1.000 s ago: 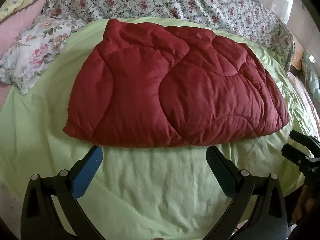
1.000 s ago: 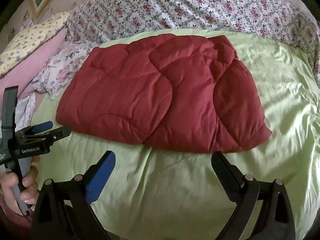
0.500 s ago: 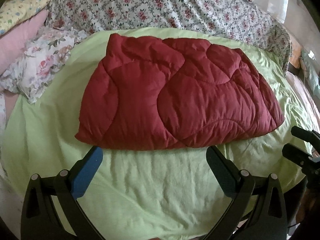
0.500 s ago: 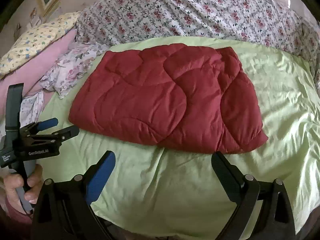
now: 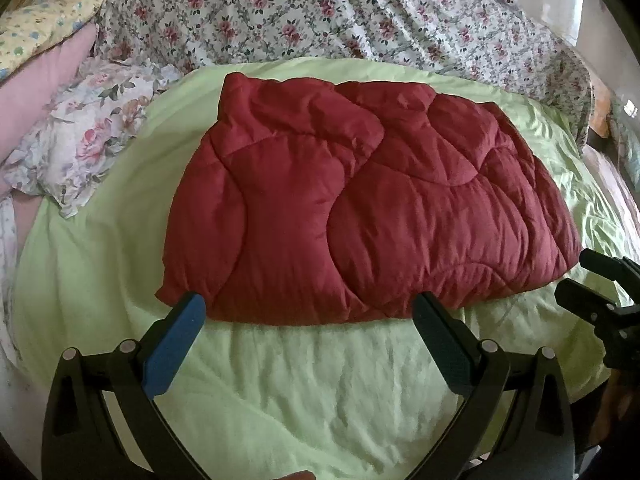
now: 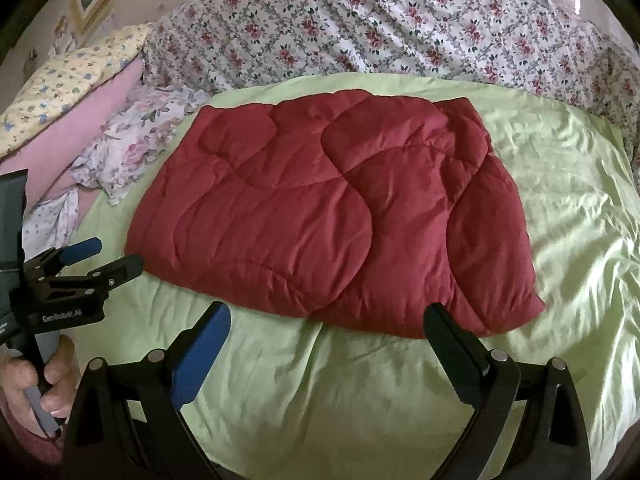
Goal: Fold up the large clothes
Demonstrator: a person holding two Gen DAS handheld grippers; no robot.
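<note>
A red quilted garment (image 5: 360, 216), folded into a thick rectangle, lies flat on the light-green sheet (image 5: 304, 392) of a bed, roughly in the middle of it; its near edge faces both cameras and nothing holds it. The left hand-held gripper (image 5: 308, 312) hovers just in front of that near edge with its jaws spread wide and nothing between them; one finger carries a blue pad (image 5: 176, 344), whose tip overlaps the garment's hem in the left wrist view, though I cannot tell whether it touches. The right hand-held gripper (image 6: 328, 320) is likewise spread wide and empty, near the garment's right front corner; in the right wrist view the left one shows at the left edge, gripped by a hand (image 6: 36, 388). Behind the garment a floral-print cover (image 6: 380, 28) is heaped along the far side of the bed; to the left lie a flowered pillow (image 5: 92, 132), a pink pillow (image 6: 80, 120) and a yellow patterned pillow (image 6: 68, 80).
</note>
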